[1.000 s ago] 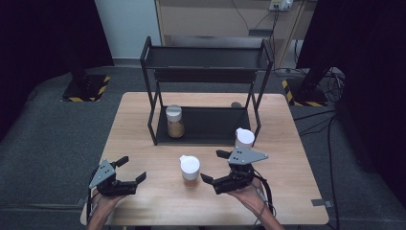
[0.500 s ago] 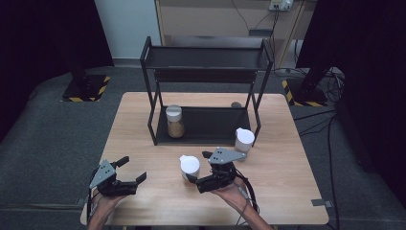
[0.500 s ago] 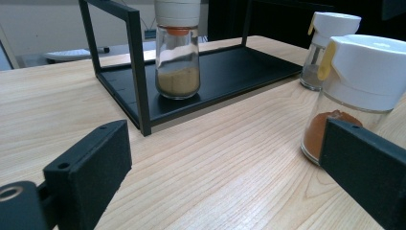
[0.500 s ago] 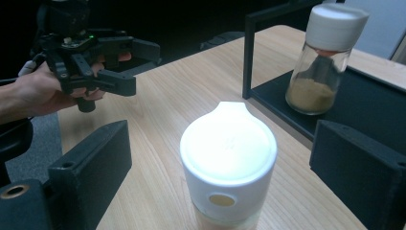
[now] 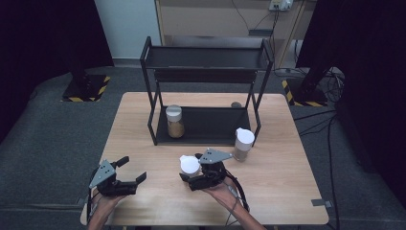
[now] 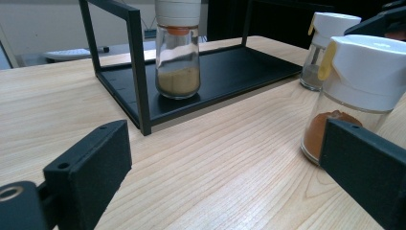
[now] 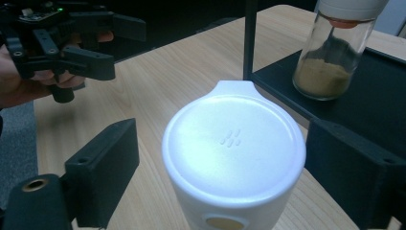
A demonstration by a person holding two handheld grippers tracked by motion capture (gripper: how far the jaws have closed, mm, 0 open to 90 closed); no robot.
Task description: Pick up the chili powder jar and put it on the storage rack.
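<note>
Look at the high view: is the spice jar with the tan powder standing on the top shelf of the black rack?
No, the tan-powder jar stands on the bottom tray of the black rack, at its left end.

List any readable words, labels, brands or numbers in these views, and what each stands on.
No readable text.
White jar lid: small embossed dashes, no letters.
Floor plates: yellow-black hazard stripes, no words.
Jar on the rack and jar beside the rack: no labels seen.
</note>
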